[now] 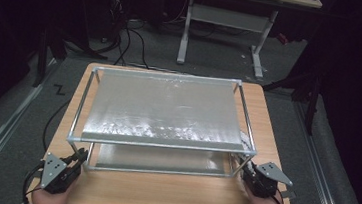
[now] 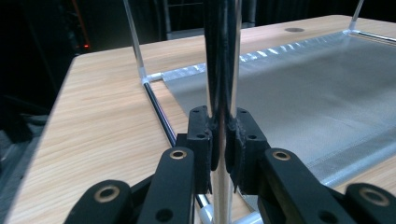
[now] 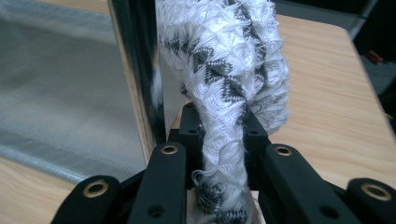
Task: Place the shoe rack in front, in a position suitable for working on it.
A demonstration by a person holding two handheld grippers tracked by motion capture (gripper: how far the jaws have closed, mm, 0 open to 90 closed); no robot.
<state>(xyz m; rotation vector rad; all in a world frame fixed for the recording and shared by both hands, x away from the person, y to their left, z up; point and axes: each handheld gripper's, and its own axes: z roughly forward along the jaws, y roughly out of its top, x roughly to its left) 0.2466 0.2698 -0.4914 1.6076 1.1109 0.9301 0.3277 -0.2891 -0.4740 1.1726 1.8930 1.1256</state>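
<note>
A metal tube rack (image 1: 162, 144) with two silvery mesh shelves stands on the wooden table (image 1: 160, 195). At its front left corner my left gripper (image 1: 79, 158) is shut on the shiny upright post (image 2: 222, 186); the black pads (image 2: 201, 135) press on it from both sides around the left gripper (image 2: 223, 116). My right gripper (image 1: 244, 171) sits at the front right corner. In the right gripper view the right gripper (image 3: 223, 121) is shut on a white knitted cloth (image 3: 224, 56) with a dark zigzag pattern, which rises bunched beside the rack's dark post (image 3: 140, 60).
The lower mesh shelf (image 2: 317, 88) lies just above the tabletop. Bare wood runs along the table's front edge and both sides. Behind the table stand a white-legged desk (image 1: 227, 18) and floor cables (image 1: 124, 41). Dark surroundings on both sides.
</note>
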